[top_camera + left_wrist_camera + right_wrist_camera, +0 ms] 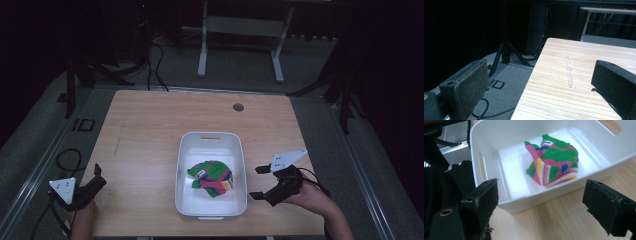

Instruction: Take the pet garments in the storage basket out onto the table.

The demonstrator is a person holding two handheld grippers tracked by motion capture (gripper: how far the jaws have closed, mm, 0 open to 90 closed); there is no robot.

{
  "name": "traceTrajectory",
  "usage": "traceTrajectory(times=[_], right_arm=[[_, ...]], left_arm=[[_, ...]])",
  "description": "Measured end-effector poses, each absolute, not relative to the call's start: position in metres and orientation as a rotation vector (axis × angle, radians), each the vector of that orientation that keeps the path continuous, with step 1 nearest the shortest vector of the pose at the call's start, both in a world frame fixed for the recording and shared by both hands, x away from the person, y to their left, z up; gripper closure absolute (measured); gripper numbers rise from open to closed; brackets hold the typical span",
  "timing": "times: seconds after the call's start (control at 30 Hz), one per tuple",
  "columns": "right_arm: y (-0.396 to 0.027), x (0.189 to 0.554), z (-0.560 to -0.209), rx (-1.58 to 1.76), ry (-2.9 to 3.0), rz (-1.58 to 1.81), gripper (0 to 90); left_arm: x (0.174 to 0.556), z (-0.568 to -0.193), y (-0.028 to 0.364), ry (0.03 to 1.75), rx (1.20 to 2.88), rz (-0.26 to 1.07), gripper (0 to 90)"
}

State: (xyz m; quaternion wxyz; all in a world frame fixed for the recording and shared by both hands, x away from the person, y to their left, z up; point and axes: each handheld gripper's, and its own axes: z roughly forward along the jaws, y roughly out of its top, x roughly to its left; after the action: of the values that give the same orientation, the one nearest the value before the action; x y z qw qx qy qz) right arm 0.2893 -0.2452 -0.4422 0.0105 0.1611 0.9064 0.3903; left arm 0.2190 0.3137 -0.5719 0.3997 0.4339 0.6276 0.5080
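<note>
— In the white plastic bin [240, 165] at the middle of the wooden table [150, 125]: a crumpled knitted cloth [212, 180], striped green, pink, yellow and blue, lying on the bin floor toward the near end. Seen closer in the right gripper view [554, 165], bunched up and touching nothing but the bin.

— And just right of the bin?

— The right gripper [262, 182], held in a hand over the table, jaws spread wide and empty, pointed at the bin's long side; close beside the wall, not touching it.

— At the table's near left corner?

— The left gripper [95, 182], well apart from the bin, jaws likewise wide apart with nothing between them. Ahead of it in the left gripper view, bare table edge [574, 75] and dark floor with cables.
</note>
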Motion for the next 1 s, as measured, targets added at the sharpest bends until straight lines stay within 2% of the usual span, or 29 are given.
traceTrajectory(times=[0.43, 1.0], right_arm=[[-0.2, 0.302, -0.438, 0.365, 2.91, 1.145, 13.6], [-0.133, 0.316, -0.452, 0.213, 2.961, 0.99, 17.4]], left_arm=[[0.219, -0.572, 0.314, 1.584, 1.101, 1.282, 1.8], [0.219, -0.572, 0.314, 1.58, 1.099, 1.274, 1.8]])
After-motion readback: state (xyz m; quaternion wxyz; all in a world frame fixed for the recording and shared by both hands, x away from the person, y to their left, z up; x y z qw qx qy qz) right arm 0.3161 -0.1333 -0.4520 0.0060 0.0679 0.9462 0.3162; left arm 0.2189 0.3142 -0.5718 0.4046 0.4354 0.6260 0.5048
